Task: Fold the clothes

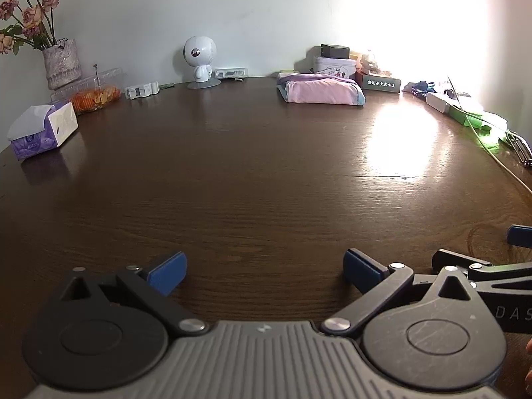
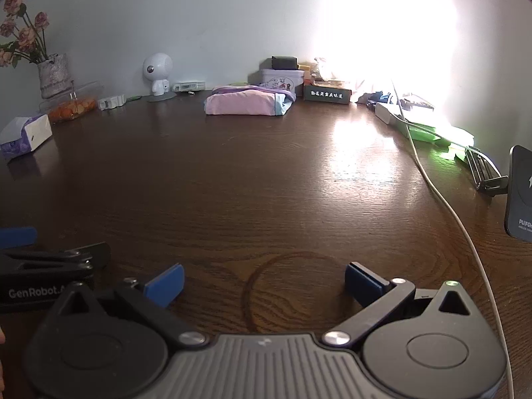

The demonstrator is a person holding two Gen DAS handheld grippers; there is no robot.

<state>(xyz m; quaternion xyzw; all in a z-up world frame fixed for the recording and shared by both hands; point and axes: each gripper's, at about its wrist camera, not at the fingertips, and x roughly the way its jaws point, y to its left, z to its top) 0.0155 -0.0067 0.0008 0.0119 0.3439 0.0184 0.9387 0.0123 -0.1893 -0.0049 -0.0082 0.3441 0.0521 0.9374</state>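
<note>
Right now I am holding both tools low over the near edge of the dark wooden surface (image 1: 266, 173), side by side. The left hand-held gripper (image 1: 264, 271) is standing with its blue pads wide apart and nothing between them, and the right hand-held gripper (image 2: 264, 282) is doing the same, only bare wood showing in the gap. I judge I am keeping them spread like this because there is nothing for them to carry: the folded clothes (image 1: 321, 91) are lying in a neat pink stack far across the surface, near the back wall and just in front of a tin (image 1: 335, 66). A white cable (image 2: 442, 199) is trailing along the right side, well apart from the stack. Glare from the right is washing out that corner, so I cannot tell whether more laundry is waiting there; from here the fold looks finished.
</note>
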